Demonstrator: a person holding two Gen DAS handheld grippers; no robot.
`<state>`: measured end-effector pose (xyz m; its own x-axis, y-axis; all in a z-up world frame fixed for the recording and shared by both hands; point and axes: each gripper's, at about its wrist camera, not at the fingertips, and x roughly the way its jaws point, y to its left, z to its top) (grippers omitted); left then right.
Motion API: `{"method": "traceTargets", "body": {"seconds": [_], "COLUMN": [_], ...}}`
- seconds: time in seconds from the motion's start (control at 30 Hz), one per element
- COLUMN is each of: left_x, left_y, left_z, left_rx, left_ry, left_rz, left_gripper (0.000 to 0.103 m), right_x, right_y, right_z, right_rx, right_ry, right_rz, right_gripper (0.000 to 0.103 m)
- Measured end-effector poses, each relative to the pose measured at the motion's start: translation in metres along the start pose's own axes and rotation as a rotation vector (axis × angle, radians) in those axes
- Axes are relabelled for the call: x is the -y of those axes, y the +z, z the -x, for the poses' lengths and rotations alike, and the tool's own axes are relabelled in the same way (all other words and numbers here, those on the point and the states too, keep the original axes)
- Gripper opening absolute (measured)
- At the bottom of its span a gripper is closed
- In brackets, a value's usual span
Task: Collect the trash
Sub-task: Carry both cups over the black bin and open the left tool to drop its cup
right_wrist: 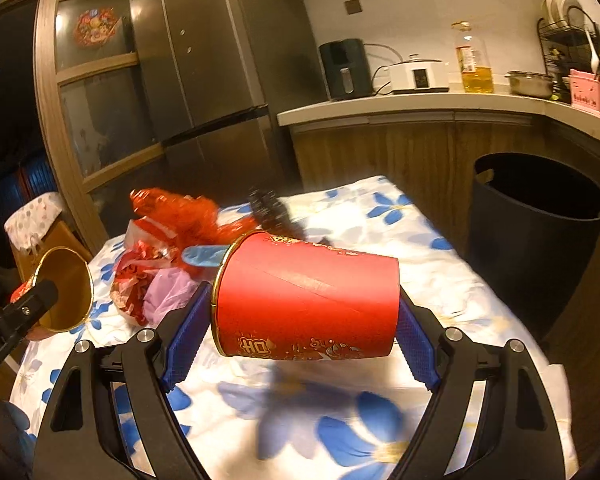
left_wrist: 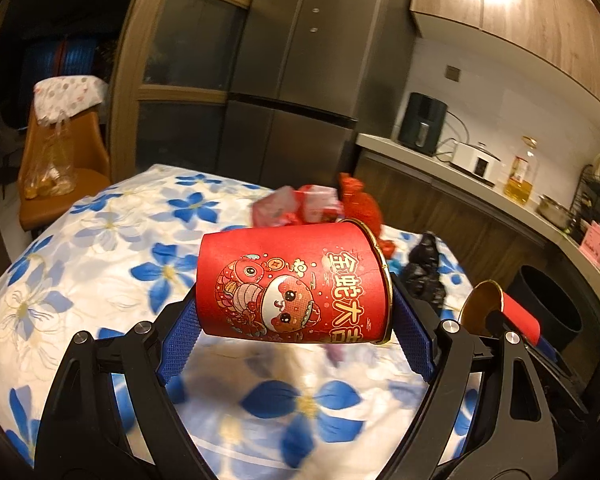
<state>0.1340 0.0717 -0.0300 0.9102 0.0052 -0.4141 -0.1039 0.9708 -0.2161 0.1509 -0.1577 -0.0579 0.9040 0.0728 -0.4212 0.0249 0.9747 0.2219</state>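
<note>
Both tongs (left_wrist: 296,320) (right_wrist: 300,320) clamping red cups (left_wrist: 292,284) (right_wrist: 304,300); bin's (right_wrist: 540,216) open mouth only rightward.

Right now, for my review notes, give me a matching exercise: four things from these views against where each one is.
Things:
1. red paper cup
2. black bin
3. oil bottle
4. black bag

Places:
A. on the counter
B. on the floor beside the table
C. held sideways in the right tongs
D. lying on the flowered tablecloth

Pairs: 1-C, 2-B, 3-A, 4-D
</note>
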Motion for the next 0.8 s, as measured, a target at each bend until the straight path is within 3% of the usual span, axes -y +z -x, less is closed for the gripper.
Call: {"method": "traceTargets", "body": {"seconds": [0.3,0.8], "left_x": [0.060,0.190], "left_y": [-0.005,0.000], "left_z": [-0.006,-0.022], "left_rx": [-0.015,0.008], "left_ry": [-0.095,-0.331], "left_rz": [-0.064,-0.184], "left_gripper": [0.083,0.083], "right_x": [0.054,0.139], "right_y": [0.015,0.050], "right_z": [0.027,0.057], "right_rx": [0.060,0.178], "right_ry": [-0.089,-0.283], "right_rz": [-0.052,-0.113], "right_gripper": [0.082,0.082]}}
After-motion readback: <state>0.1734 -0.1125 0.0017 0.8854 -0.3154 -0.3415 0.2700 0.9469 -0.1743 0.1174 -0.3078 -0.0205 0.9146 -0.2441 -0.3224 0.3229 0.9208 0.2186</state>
